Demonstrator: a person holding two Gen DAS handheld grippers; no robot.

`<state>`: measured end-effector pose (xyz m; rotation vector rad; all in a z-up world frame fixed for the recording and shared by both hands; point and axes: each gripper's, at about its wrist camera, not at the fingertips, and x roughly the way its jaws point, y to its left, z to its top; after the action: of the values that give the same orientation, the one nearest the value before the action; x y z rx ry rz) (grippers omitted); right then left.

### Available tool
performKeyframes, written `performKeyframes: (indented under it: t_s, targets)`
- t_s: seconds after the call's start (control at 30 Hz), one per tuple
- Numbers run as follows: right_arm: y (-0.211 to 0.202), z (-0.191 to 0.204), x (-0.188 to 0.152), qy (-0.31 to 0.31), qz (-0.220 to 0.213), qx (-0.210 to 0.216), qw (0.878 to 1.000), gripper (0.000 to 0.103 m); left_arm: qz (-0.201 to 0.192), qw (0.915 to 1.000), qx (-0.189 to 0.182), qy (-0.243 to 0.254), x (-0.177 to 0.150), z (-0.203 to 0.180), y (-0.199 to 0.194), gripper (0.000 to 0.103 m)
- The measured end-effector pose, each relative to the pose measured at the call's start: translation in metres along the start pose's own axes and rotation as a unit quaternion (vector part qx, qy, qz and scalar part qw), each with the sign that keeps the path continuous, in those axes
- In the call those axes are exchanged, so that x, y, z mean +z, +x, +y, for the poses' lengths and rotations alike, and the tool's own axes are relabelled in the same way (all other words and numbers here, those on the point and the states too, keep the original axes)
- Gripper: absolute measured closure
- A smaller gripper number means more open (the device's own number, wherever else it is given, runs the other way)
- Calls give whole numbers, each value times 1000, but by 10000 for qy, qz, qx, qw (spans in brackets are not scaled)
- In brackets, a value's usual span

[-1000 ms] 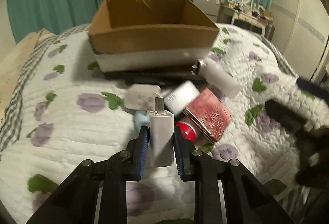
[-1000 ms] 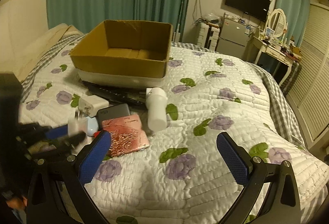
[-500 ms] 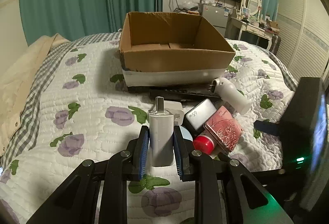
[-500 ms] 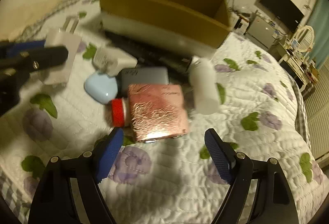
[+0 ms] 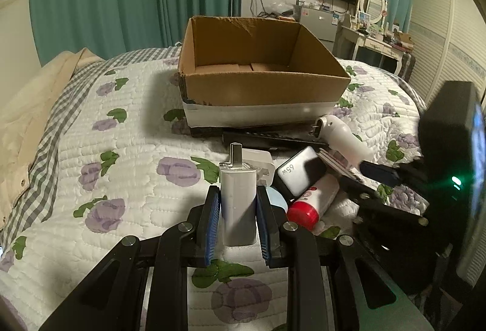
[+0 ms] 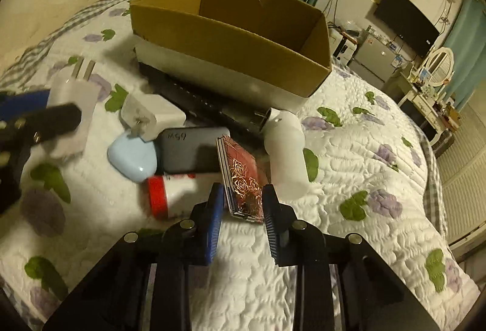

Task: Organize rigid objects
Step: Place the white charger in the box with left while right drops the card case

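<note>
left wrist view: the left claw point(image 5: 237, 220) is clenched on a white charger block point(image 5: 237, 197), its blue pads pressed against both sides, the block upright with its metal plug end pointing up. it is held above the floral quilt of the bed point(image 5: 127, 179), near the pile of things. beyond it stands an open cardboard box point(image 5: 258, 88) with a white band along its lower front; nothing shows on its visible floor. a black keyboard point(image 5: 273, 139) lies against the box's front edge. just behind the held block sits a second white plug adapter point(image 5: 258, 162). to the right of it are a dark power bank point(image 5: 299, 173) marked 65w, a white tube with a red cap point(image 5: 313, 200), and a white bottle point(image 5: 340, 139) lying on its side.

right wrist view: the right claw point(image 6: 243, 211) is closed down around a pink rose-patterned case point(image 6: 243, 179), which stands on edge between the pads; the left pad touches it, though whether the right one presses it i cannot tell. a light blue earbud case point(image 6: 133, 156) rests beside the power bank point(image 6: 188, 151), and the red-capped tube point(image 6: 170, 194) lies in front of both. the white bottle point(image 6: 285, 155) lies just right of the pink case. the left claw with its charger block point(image 6: 74, 115) appears blurred at the left edge.
</note>
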<state>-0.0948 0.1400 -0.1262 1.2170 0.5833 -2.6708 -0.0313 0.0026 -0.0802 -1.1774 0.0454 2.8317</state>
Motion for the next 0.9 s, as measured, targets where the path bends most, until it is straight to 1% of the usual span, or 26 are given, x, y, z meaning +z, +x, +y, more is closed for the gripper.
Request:
performKeyframes:
  t_s: [0.1,0.17,0.23,0.27,0.43,0.5,0.6,0.77,0.9]
  targets:
    - [12,3,4,0,89,145,9999,77,-43,10000,11,6,2,-1,-5,80]
    - [16,3,5,12,131,207,9997,80,-107,9999,15,18,4,-2,-11,80]
    - [6,-1,6,97,-17,223,9997,90,-202,9998,20,35,9,-3,-18,80]
    - [-3,-7,7,206,-140,264,9993,92,-261,9997,21,31,12,-4,-23,80]
    - [-44,-38,18,744,-593,670,9932,93,-610,9981,-19,67,34,-8,-51,80]
    - [-59,-45,27,842,-748,763,9907,93,-734,9973,-60,79,44,-10,-61,80]
    - [-80,-56,43,963,-1008,934,9858,93,-925,9955,-49,173,63,-14,-72,80]
    - [-102,-76,86,978,-1444,925,9803,93,-1132,9934,-62,202,99,-13,-73,80]
    - [-97,-90,124,1011,-1647,938,9767,93,-1169,9929,8,201,127,-12,-57,80]
